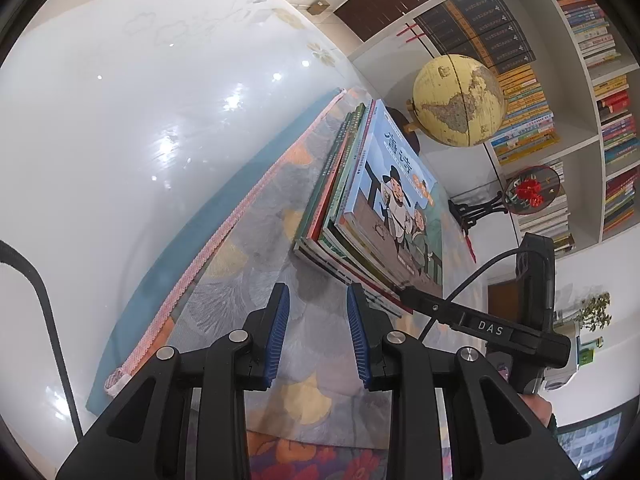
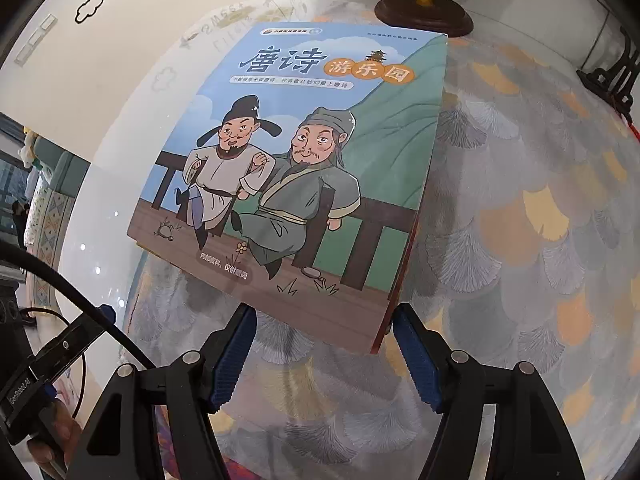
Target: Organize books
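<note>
The main risk here is that the right gripper (image 2: pixel 324 344) takes only the top book, or only a few covers, and the rest of the stack of thin picture books (image 1: pixel 352 216) slides apart on the smooth fan-patterned grey and orange tablecloth (image 2: pixel 520 240). The lower books already stick out unevenly at the near edge, so a push from one side could fan them out more. A second risk is a collision: the two tools are close together, and in the left wrist view a black finger of the right tool lies just at the near corner of the stack, beside the left gripper (image 1: pixel 318 336).

The right gripper has its blue pads wide apart and nothing is pressed between them. The top book, with a light blue cover showing two cartoon men on a wooden fence (image 2: pixel 296 168), lies just ahead of it, and the near corner of the book reaches between the two fingertips. The left gripper stands partly open and empty, over bare cloth. The stack lies ahead of it and a little to its right, very near its right finger; whether they touch I cannot tell. A yellow globe on a dark wooden foot (image 1: pixel 458 100) stands beyond the stack, away from both tools.
</note>
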{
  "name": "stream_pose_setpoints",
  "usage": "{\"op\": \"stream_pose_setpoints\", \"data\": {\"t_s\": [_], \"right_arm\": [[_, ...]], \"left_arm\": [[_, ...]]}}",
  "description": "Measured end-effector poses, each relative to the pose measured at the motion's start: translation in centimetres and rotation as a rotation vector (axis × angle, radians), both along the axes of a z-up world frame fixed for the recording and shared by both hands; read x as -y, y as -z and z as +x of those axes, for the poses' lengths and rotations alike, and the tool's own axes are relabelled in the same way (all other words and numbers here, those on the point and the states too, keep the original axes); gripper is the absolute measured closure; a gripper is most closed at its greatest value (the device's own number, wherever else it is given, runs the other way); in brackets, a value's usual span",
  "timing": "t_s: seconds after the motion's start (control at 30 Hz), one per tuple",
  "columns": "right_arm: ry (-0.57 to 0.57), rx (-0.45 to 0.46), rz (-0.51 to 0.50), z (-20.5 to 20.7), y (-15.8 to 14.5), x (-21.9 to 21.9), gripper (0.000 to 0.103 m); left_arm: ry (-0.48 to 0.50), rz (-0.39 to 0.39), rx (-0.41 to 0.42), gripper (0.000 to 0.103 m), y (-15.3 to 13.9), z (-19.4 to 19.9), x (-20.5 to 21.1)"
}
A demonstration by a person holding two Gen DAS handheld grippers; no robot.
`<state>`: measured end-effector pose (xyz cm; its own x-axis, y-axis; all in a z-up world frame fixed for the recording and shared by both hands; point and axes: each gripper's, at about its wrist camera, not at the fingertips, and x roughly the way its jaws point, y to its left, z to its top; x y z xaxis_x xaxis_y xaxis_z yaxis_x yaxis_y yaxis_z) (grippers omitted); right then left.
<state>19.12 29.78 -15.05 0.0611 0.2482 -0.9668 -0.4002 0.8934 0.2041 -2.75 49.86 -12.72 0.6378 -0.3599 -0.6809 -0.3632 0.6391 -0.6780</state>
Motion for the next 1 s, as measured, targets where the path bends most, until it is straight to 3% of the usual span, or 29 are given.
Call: {"op": "stream_pose_setpoints", "data": {"t_s": [0.27,0.6,0.7,0.77,1.0], "right_arm": [[0.002,0.025,0.02,-3.0,-1.0,1.4,0.034],[-0.005,0.371,0.194,-8.6,-13.0,5.4,0.034],[0.002,0.447,0.216,-9.6,-15.5,5.9,0.029],[0.0,0.488,0.209,-10.2,-16.7,6.4,0.022],[-0.02,0.509,0.236,-10.7,-17.4,8.6,0.021]], "left_arm": [[0.024,0.075,0.022,0.078,-2.2,0.1,2.0],[0.017,0.319,0.137,0.076,-11.7,-1.2,7.9],[-0.001,0.382,0.152,0.075,-14.2,-2.0,9.8],[-0.017,0.407,0.158,0.075,-15.2,-2.4,11.0],[-0.071,0.465,0.151,0.075,-16.8,-2.5,14.1]]}}
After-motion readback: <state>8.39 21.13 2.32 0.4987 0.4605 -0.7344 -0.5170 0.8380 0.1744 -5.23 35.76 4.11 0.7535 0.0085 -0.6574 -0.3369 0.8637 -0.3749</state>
